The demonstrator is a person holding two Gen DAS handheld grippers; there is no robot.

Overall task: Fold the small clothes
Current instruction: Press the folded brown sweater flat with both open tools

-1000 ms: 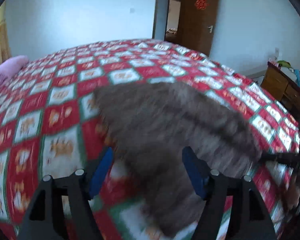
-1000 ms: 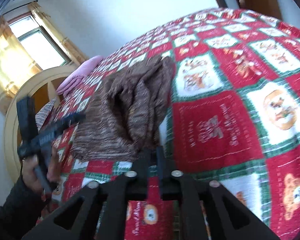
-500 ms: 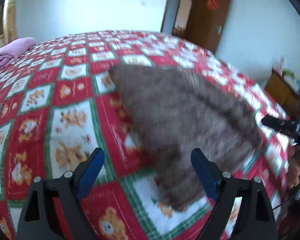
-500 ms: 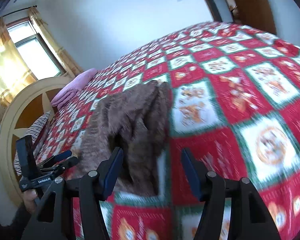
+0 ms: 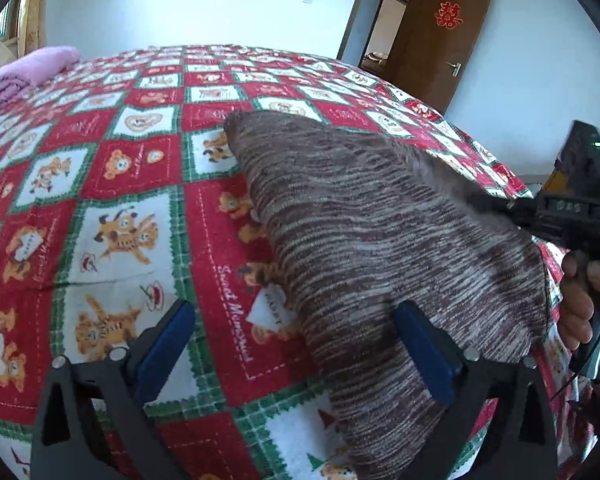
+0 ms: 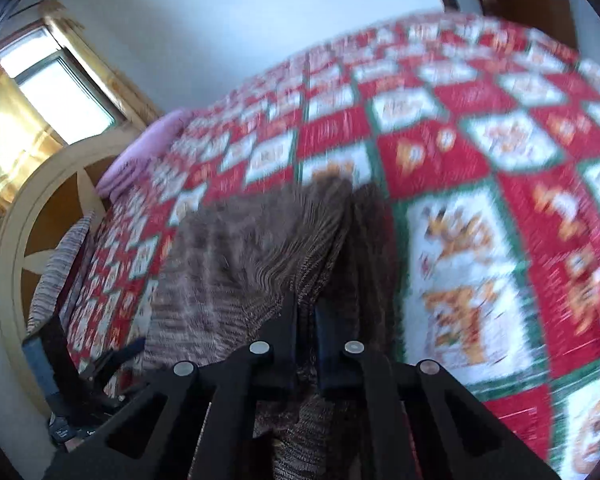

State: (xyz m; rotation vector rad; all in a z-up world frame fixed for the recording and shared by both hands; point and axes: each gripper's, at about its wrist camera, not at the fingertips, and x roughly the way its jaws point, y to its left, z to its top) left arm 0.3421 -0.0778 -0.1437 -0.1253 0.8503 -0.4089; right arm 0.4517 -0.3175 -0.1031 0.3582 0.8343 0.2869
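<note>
- The brown striped knit garment lies on the red, white and green checked bedspread, near the edge of the bed closest to the person. Its long axis runs from a narrow end far out on the bed to a broad end at the near edge.
- The left gripper hovers above the near part of the garment with its blue-padded fingers spread wide and nothing between them. The garment's left border passes between the two fingers, so the right finger sits over cloth and the left finger over bare bedspread.
- The right gripper has its jaws drawn nearly together, with a bunched ridge of the knit pinched between them, at the garment's right border. The right-wrist view is blurred, so how deep the bite goes cannot be told.
- From the left camera, the right gripper's body and the hand holding it show at the far right, touching the garment's right edge.
- Judged from this, the right hand is the one already attached to the cloth, and the fold would likely carry that edge across the short axis toward the left gripper's side.
- The left gripper is nearer the free left border and could pin or catch it.
- A pink folded cloth lies well apart at the bed's far left.
</note>
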